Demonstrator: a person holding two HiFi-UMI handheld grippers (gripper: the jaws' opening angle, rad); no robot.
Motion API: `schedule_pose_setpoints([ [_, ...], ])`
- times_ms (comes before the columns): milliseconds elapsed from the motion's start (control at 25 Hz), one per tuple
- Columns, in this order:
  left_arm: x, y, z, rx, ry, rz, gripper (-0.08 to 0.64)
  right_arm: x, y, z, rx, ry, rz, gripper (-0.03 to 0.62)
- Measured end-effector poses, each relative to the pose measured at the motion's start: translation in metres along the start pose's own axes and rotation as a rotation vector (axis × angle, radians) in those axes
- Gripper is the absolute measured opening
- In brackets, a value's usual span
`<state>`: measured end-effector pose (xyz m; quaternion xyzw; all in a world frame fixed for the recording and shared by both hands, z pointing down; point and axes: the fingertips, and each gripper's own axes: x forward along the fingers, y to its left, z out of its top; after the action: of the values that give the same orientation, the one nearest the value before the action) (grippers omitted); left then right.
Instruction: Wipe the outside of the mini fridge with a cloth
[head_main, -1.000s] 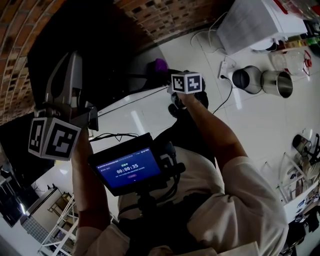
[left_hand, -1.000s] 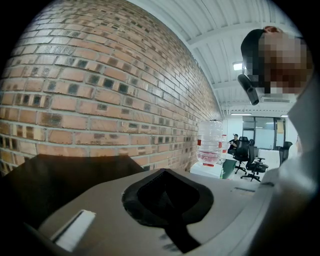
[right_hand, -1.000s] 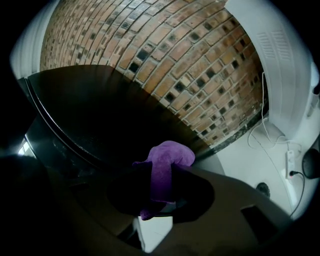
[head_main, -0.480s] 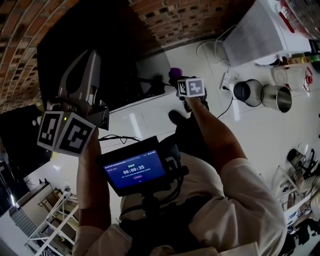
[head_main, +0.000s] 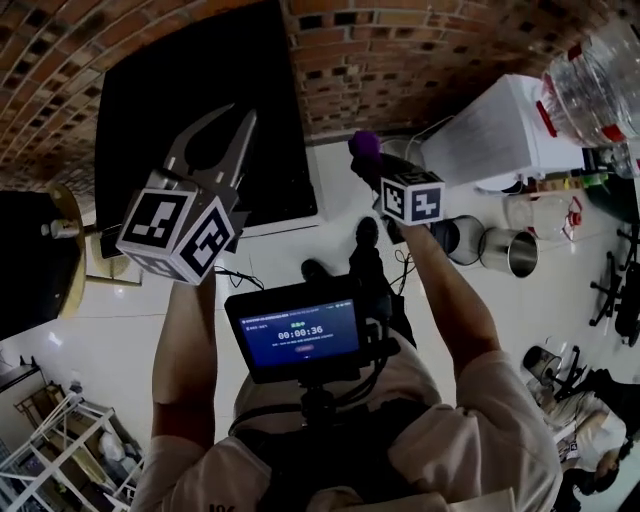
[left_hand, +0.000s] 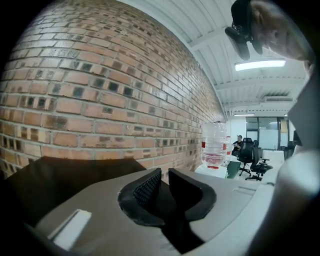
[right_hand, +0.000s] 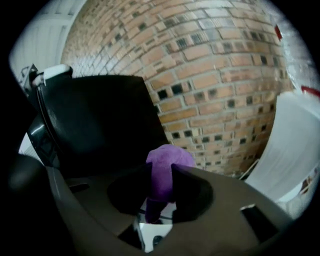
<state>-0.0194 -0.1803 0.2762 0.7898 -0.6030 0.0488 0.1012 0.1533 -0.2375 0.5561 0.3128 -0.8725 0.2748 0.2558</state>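
The mini fridge (head_main: 200, 90) is a black box against the brick wall; it fills the left of the right gripper view as a dark mini fridge (right_hand: 100, 125). My right gripper (head_main: 368, 165) is raised beside the fridge's right edge, shut on a purple cloth (head_main: 363, 145). In the right gripper view the cloth (right_hand: 167, 167) bulges out between the jaws of the right gripper (right_hand: 161, 175). My left gripper (head_main: 232, 118) is held up in front of the fridge. Its jaws have just been opening, and nothing lies between them in the left gripper (left_hand: 165, 176) view.
A brick wall (head_main: 420, 50) runs behind the fridge. To the right stand a white cabinet (head_main: 495, 130), a water bottle (head_main: 600, 75) and two metal pots (head_main: 510, 250). A screen (head_main: 300, 335) hangs at my chest. A person sits far off (left_hand: 239, 145).
The right gripper has risen with the purple cloth toward the fridge's upper right. The left gripper's jaws, shut before, now stand apart. The view has tilted up toward the wall.
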Motion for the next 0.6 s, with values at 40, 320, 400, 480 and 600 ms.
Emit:
schedule_pose_setpoints([
  [40,-0.002,0.002,0.002,-0.009,-0.02,0.002,0.061,-0.013,0.007,0.023,-0.028,-0.032,0.01,0.112],
  [320,-0.031,0.031,0.019,-0.131,-0.15,0.079,0.115,-0.105,0.096,0.171,-0.262,-0.287,0.112,0.114],
  [400,-0.042,0.038,0.025,-0.154,-0.184,0.104,0.115,-0.119,0.132,0.2,-0.33,-0.321,0.165,0.115],
  [480,-0.053,0.042,0.032,-0.165,-0.21,0.12,0.115,-0.125,0.172,0.221,-0.386,-0.34,0.23,0.117],
  [600,-0.069,0.046,0.044,-0.173,-0.242,0.135,0.115,-0.125,0.227,0.238,-0.436,-0.347,0.316,0.117],
])
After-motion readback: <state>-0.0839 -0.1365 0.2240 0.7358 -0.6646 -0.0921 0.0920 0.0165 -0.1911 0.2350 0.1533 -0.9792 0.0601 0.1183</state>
